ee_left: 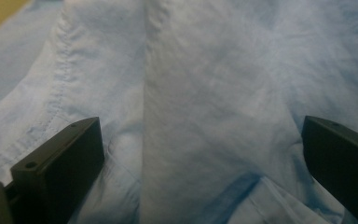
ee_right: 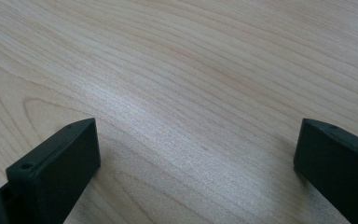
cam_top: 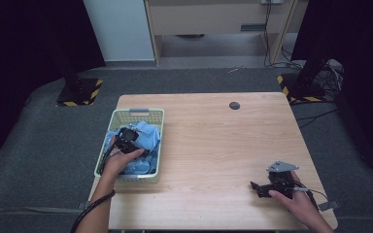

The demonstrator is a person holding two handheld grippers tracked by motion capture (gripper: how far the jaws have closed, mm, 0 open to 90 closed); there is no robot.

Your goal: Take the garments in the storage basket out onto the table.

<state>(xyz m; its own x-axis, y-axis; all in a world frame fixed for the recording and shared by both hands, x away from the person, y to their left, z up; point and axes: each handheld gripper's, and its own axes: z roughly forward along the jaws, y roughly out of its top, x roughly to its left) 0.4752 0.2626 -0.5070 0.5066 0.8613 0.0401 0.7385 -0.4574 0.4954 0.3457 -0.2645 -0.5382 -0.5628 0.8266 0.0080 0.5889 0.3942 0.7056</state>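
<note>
Two grippers are in use, each held in one of the person's hands. The left gripper (cam_top: 126,134) is lowered into the basket (cam_top: 153,145), a pale green plastic one with slotted walls that stands at the left edge of the table (cam_top: 213,141). Inside the basket lies the blue cloth (cam_top: 148,138), crumpled into loose folds that rise about level with the rim.

In the left gripper view the jaws stand wide apart, released, with the blue cloth (ee_left: 205,93) spread between and beyond them. A stitched seam and several creases run across the fabric close to the jaws. Nothing is pinched yet. The placement suggests a reach for a fold: jaws spread this wide over soft fabric leave room to close on a raised ridge rather than on a flat layer.

The right gripper (cam_top: 258,188) rests low over the bare wood near the right front corner of the table, well apart from the basket. In the right gripper view its jaws are likewise spread and hold nothing; bare wood grain (ee_right: 191,93) lies between them. This position appears to be a waiting one, which keeps the open middle of the table free to receive the cloth.

A small dark round disc (cam_top: 234,105) sits near the far edge of the table, apart from both grippers.

The likely next step is closing the left jaws on a fold.
</note>
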